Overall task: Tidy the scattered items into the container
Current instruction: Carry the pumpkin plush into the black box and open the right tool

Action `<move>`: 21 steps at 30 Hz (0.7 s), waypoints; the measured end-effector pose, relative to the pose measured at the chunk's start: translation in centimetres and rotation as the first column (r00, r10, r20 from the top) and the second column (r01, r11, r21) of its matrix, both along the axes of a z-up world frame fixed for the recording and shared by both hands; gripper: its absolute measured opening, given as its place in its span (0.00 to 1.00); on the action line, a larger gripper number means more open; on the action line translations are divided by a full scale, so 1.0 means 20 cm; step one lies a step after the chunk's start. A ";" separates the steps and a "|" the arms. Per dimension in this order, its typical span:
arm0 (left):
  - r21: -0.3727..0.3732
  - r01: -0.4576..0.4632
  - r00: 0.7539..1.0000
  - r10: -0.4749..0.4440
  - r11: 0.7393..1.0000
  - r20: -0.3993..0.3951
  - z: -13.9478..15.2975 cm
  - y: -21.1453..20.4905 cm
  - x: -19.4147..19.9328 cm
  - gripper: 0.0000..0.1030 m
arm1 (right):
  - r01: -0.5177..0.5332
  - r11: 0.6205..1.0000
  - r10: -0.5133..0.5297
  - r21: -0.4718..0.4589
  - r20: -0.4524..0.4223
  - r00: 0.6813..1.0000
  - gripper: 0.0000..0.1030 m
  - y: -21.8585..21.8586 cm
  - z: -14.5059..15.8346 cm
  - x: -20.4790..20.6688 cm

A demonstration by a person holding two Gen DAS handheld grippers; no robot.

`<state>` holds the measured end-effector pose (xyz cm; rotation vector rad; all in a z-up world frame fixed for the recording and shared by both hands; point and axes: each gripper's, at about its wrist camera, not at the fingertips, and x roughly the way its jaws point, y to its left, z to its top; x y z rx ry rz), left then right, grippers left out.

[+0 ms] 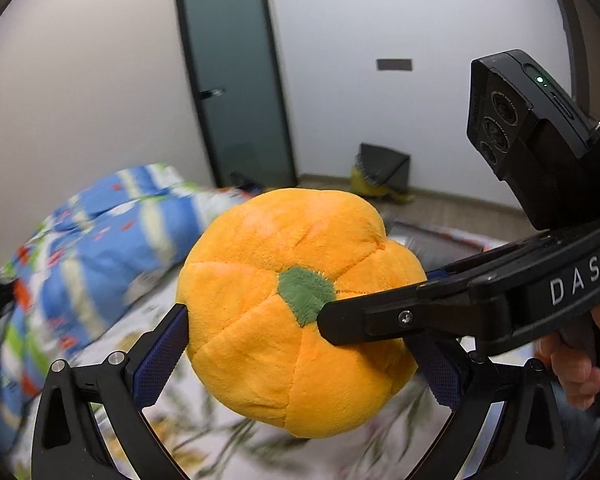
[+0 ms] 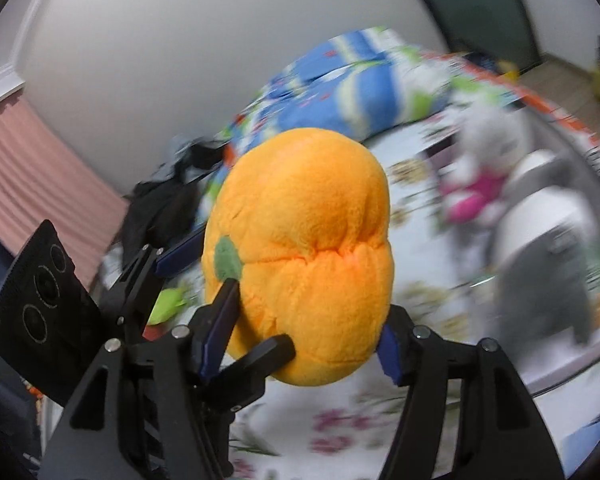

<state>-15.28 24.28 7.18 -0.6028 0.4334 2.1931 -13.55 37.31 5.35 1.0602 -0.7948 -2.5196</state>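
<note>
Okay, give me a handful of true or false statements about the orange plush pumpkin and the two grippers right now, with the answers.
1. Both grippers touch the plush pumpkin. True: the left gripper squeezes its sides and the right gripper pinches it too.
2. The pumpkin's patch is red. False: it is green.
3. The pumpkin rests on the bed sheet. False: it is held up in the air above it.
4. A blue patterned quilt lies bunched on the bed. True.
5. The pumpkin already sits inside a container. False: it sits between the grippers' fingers.
</note>
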 end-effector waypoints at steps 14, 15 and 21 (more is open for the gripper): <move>0.021 0.074 0.992 -0.076 0.997 0.104 -0.40 0.73 -0.44 0.99 | 0.127 0.983 -0.133 0.135 0.043 0.990 0.55 0.61 -0.18 -0.38; 0.030 0.077 0.991 -0.079 0.997 0.105 -0.41 0.73 -0.45 0.99 | 0.132 0.984 -0.137 0.124 0.033 0.990 0.57 0.61 -0.18 -0.36; 0.094 0.056 0.994 -0.065 0.994 0.092 -0.27 0.53 -0.40 0.99 | 0.154 0.980 -0.146 0.129 -0.065 0.987 0.72 0.57 0.02 -0.21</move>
